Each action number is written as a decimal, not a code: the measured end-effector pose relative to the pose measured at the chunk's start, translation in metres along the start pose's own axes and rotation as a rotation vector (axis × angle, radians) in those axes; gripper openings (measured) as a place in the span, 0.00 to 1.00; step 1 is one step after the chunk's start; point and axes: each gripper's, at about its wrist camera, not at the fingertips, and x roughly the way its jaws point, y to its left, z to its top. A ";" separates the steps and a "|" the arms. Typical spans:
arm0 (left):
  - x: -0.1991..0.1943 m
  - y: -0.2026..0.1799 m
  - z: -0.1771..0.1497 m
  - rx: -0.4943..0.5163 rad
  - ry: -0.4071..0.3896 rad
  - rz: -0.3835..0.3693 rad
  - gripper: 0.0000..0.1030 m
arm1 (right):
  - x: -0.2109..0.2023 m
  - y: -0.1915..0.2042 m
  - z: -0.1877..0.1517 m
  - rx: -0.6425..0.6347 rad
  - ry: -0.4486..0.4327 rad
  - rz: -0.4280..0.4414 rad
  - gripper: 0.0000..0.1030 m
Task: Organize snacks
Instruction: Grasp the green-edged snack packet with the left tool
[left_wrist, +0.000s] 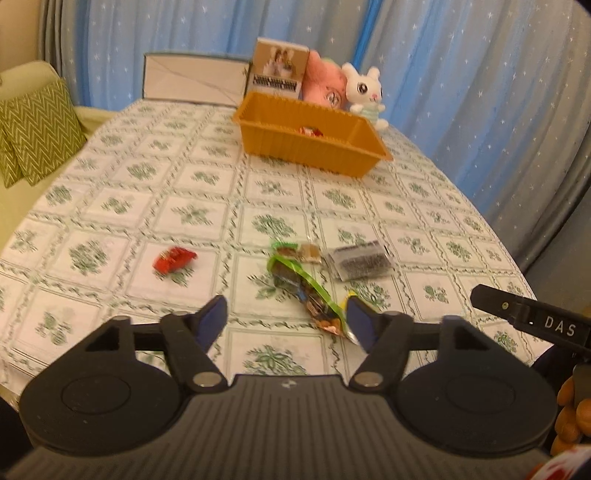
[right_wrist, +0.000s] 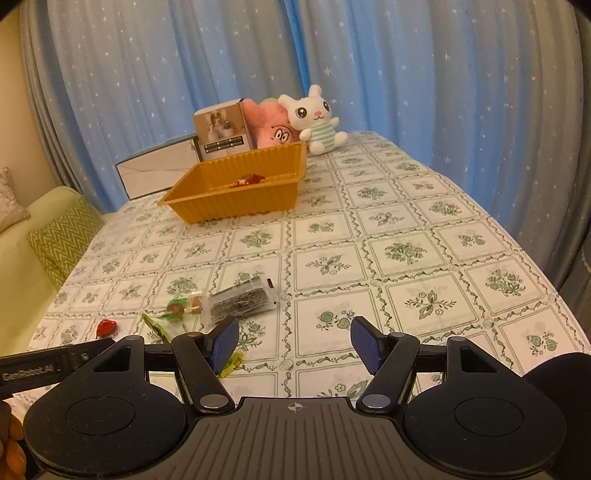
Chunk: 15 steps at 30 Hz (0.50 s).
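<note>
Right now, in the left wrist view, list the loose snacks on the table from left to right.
red wrapped candy → long green-edged packet → dark clear-wrapped packet. The small packet by the long one's top overlaps it, so it is left out.

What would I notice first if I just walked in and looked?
Probably the orange tray in the middle of the far table, with a red snack already inside. Behind it sits a white bunny plush against starry blue curtains. Nearer, loose snack packets lie on the flowery tablecloth.

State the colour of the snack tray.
Orange-yellow tray, seen best from the right wrist view.
</note>
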 end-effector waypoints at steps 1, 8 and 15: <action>0.004 -0.001 -0.001 -0.003 0.008 -0.001 0.59 | 0.002 -0.001 0.000 0.003 0.006 0.003 0.65; 0.027 -0.009 0.000 -0.032 0.033 -0.032 0.53 | 0.012 -0.006 -0.003 0.020 0.032 0.001 0.65; 0.052 -0.017 0.002 -0.048 0.058 -0.041 0.43 | 0.022 -0.015 -0.005 0.050 0.049 -0.010 0.65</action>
